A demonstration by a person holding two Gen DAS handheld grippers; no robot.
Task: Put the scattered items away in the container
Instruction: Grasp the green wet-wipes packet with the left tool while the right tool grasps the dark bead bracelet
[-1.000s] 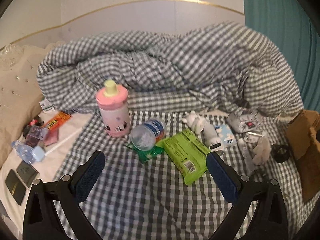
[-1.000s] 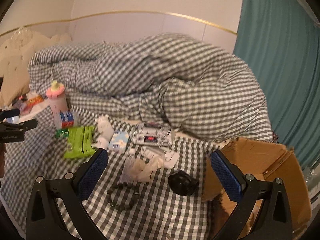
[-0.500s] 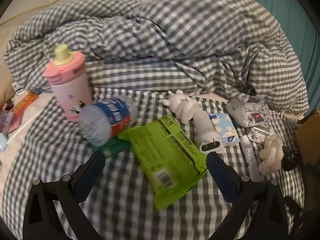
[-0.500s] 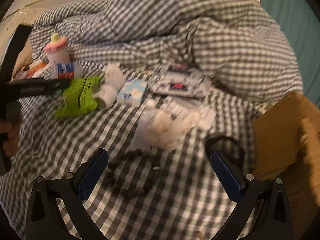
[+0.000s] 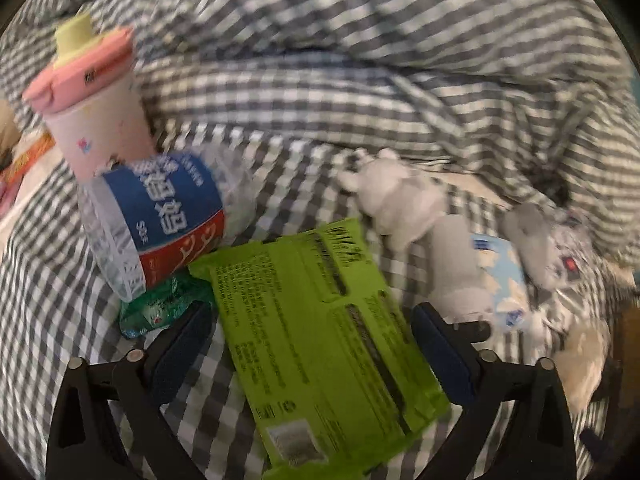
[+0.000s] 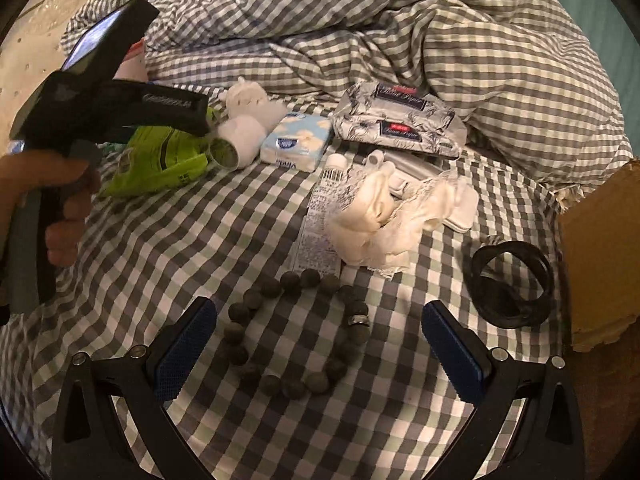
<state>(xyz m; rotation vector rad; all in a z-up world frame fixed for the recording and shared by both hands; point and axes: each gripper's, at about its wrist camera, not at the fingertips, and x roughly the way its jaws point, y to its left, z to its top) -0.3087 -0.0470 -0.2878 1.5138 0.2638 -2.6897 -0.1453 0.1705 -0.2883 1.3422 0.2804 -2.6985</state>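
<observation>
A green snack packet point(image 5: 320, 320) lies flat on the checked bedsheet between the fingers of my left gripper point(image 5: 312, 344). Its jaws are closing, and the pads stand just beside the packet's edges without pressing it. A dark bead bracelet point(image 6: 296, 332) lies on the sheet under my right gripper point(image 6: 320, 352), which is wide open and empty. The cardboard box point(image 6: 600, 248) stands at the right edge of the right wrist view.
Left of the packet are a water bottle point(image 5: 160, 216) on its side and an upright pink cup point(image 5: 96, 104). A white plush toy point(image 5: 404, 200), blue tissue pack point(image 6: 296, 142), white cloth point(image 6: 392, 216) and black ring point(image 6: 512, 284) lie around. The bunched duvet point(image 6: 400, 20) lies behind.
Both grippers have sunk toward the bed. The left one closed in over the green packet; the right one came down over the bead bracelet. Both stayed open.
</observation>
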